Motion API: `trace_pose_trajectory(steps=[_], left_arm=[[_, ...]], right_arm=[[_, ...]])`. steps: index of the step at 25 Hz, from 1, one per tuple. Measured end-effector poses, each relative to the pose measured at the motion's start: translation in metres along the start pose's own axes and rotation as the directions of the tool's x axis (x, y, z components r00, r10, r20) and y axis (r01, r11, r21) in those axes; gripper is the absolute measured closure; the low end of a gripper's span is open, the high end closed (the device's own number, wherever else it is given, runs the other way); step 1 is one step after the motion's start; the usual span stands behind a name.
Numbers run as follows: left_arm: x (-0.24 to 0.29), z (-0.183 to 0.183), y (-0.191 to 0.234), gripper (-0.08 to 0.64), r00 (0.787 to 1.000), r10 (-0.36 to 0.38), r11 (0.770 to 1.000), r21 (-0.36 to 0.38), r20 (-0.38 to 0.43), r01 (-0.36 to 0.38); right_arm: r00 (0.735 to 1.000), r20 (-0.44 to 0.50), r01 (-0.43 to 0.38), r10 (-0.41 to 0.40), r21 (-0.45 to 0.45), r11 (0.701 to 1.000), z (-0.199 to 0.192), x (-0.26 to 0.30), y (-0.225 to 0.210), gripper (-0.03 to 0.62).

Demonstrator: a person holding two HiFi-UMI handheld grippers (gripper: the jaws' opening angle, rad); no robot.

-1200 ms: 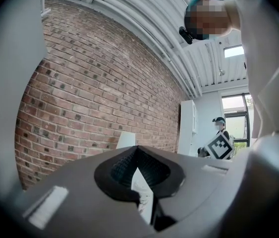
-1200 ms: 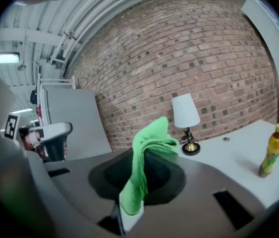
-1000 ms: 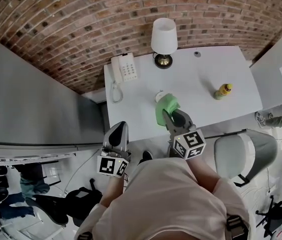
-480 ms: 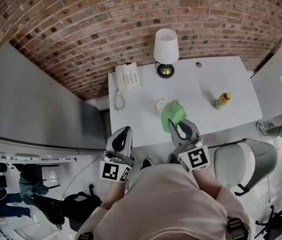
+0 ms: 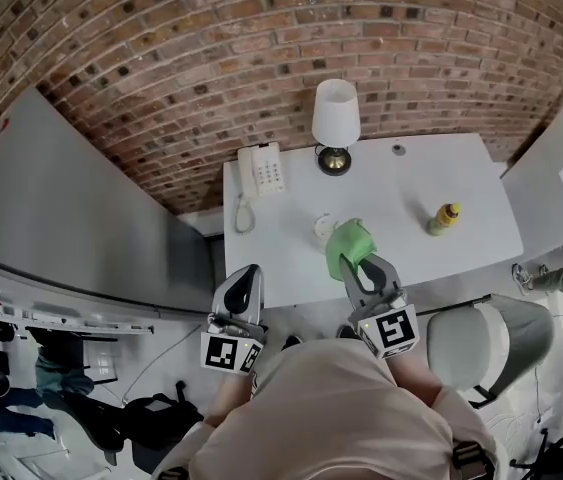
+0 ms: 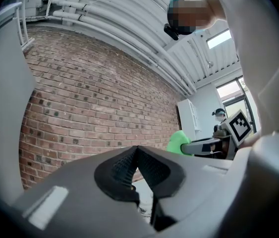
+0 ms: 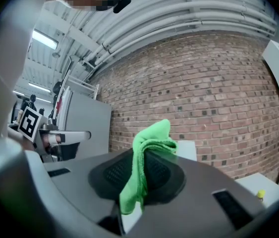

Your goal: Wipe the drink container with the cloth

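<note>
While the right gripper (image 5: 359,259) pinches the green cloth (image 5: 346,240) over the table's (image 5: 401,173) near edge | left gripper (image 5: 244,276): jaws pressed together, empty | bottle (image 5: 445,216): upright, well apart to the right | step: approach | next: probably carry cloth to bottle, steady it

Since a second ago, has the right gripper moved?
No, not noticeably: the right gripper and its green cloth still sit at the table near edge, just right of the small white object; only the camera shifted.
</note>
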State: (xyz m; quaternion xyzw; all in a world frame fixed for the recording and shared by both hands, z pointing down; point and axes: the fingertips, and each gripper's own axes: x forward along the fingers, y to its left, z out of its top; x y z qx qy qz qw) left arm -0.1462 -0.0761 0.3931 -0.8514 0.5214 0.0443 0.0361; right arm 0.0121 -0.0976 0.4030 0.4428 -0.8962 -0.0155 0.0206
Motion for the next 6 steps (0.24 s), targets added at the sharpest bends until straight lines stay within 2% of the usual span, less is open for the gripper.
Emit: trace_pose_trajectory(steps=[6], left_arm=[[-0.0061, 0.0005, 0.0000, 0.551, 1.000, 0.004, 1.000, -0.016, 0.000, -0.004]], right_arm=[[1.000, 0.006, -0.010, 0.010, 0.007, 1.000, 0.0010, -0.0035, 0.0057, 0.538]])
